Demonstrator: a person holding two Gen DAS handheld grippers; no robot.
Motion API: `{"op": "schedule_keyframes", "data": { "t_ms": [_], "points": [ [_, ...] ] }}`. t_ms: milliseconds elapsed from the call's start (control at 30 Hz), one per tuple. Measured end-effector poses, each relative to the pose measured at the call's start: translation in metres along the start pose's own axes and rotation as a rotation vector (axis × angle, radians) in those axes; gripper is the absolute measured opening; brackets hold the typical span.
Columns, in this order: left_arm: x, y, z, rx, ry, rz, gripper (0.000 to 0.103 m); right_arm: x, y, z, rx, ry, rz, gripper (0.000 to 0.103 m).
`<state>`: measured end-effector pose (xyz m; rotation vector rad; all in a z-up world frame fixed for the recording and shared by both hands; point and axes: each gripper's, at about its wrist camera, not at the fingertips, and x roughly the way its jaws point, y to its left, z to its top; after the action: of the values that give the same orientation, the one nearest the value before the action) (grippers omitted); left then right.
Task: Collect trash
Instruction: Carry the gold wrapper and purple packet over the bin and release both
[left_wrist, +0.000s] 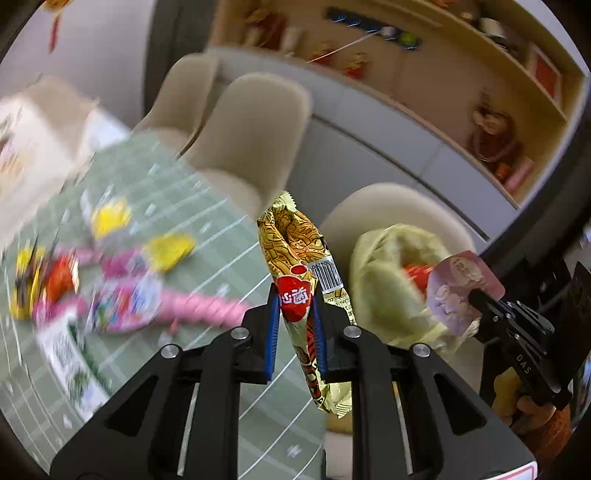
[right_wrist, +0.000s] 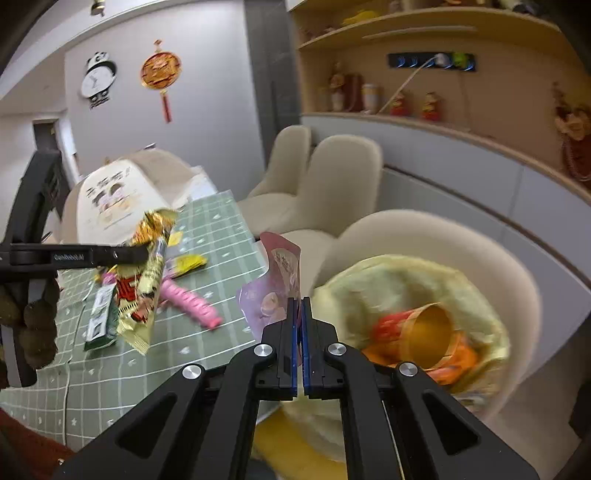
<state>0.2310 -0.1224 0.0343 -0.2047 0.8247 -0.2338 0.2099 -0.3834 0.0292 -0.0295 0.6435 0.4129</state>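
Left hand-held gripper pinches gold wrapper; right clamps pink packet.

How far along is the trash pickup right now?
Partly done. The yellow bag on the chair already holds an orange wrapper. In hand: left claw grips a gold wrapper; right claw a pink wrapper. Left on the table: a pink strip and yellow scraps.
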Motion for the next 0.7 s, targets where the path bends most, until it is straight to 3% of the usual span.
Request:
{"op": "schedule_keyframes", "data": {
  "t_ms": [267, 533, 700],
  "points": [
    [0.010, -0.091, 0.041, 0.181, -0.114, -0.130, 0.015, -0.046, -0.054, 0.010, 0.093, -0.059, -0.159, 0.004],
    [0.041, -0.140, 0.037, 0.261, -0.213, -0.173, 0.015, -0.082, -0.092, 0.000, 0.180, -0.086, -0.288, 0.004],
    [0.096, -0.167, 0.027, 0.341, -0.154, -0.150, 0.015, -0.092, -0.106, -0.017, 0.224, -0.073, -0.344, 0.004]
  ]
}}
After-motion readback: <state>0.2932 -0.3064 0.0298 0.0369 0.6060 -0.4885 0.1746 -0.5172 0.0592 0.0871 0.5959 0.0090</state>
